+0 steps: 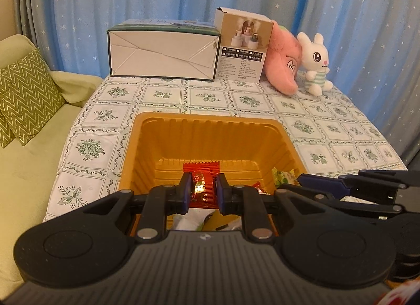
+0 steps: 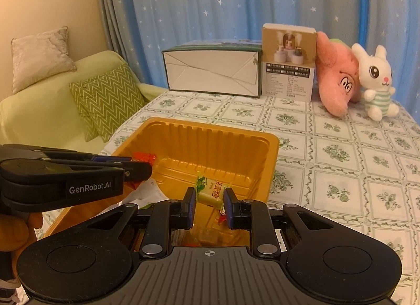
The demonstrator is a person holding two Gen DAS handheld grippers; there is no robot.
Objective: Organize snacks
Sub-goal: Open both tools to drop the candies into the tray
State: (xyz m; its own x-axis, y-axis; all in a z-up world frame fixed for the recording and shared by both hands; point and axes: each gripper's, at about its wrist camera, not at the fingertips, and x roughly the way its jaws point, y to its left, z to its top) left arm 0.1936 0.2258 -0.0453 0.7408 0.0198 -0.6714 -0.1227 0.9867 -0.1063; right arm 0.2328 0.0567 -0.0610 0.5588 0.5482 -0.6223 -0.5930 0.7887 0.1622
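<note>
1. Red foil snack packet (image 1: 203, 189) is clamped between the left gripper (image 1: 203, 191) pads, held over the near part of the orange plastic tray (image 1: 210, 132).
2. Right gripper (image 2: 209, 201) is clenched on a pale green-and-yellow wrapped candy (image 2: 210, 191), also over the tray interior, towards its right side.
3. Both grippers sit side by side above the tray's near edge; each shows in the other's wrist view, close together.
4. More wrappers lie under and behind the jaws at the tray's near end; can't tell how many or what kind.
5. Tray stands on the floral tablecloth (image 2: 341, 153). Well behind it: a white carton (image 1: 162, 53), a small product box (image 1: 242, 42), a pink plush (image 1: 284, 66) and a white bunny plush (image 1: 315, 63).
6. Risks, my read:
   - Grippers are near each other; a sideways drift could knock the linkages together and jolt a packet loose.
   - Foil is slick and the grip is on a thin wrapper, so the red packet could slip out early.
   - The tray looks light; a finger catching its wall could shove or tip it.
   - Release too near the rim and the candy lands on the cloth.
</note>
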